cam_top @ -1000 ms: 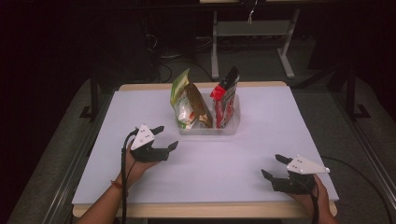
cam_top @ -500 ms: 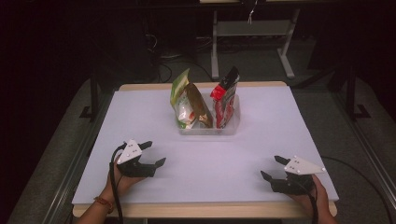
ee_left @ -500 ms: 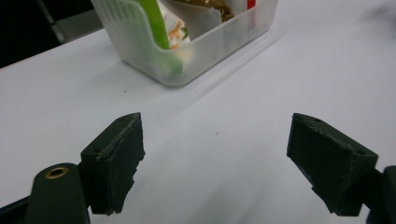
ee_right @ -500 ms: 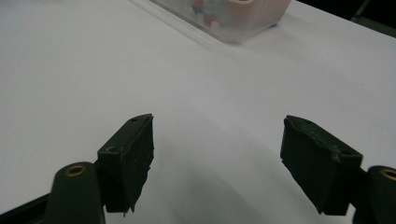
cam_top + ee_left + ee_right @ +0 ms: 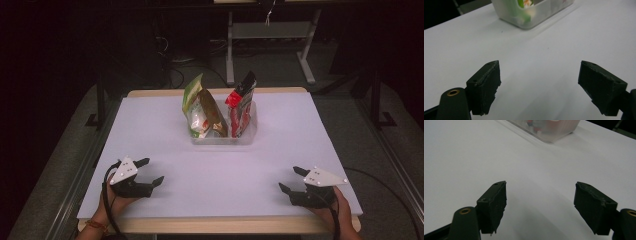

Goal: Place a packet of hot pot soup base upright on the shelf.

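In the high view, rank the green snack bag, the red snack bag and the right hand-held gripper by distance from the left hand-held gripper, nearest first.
From the left hand-held gripper, at the near left of the table:
1. Green snack bag, left end of the clear bin, mid-table.
2. Red snack bag, right end of the same bin.
3. Right hand-held gripper, near right edge, across the table.
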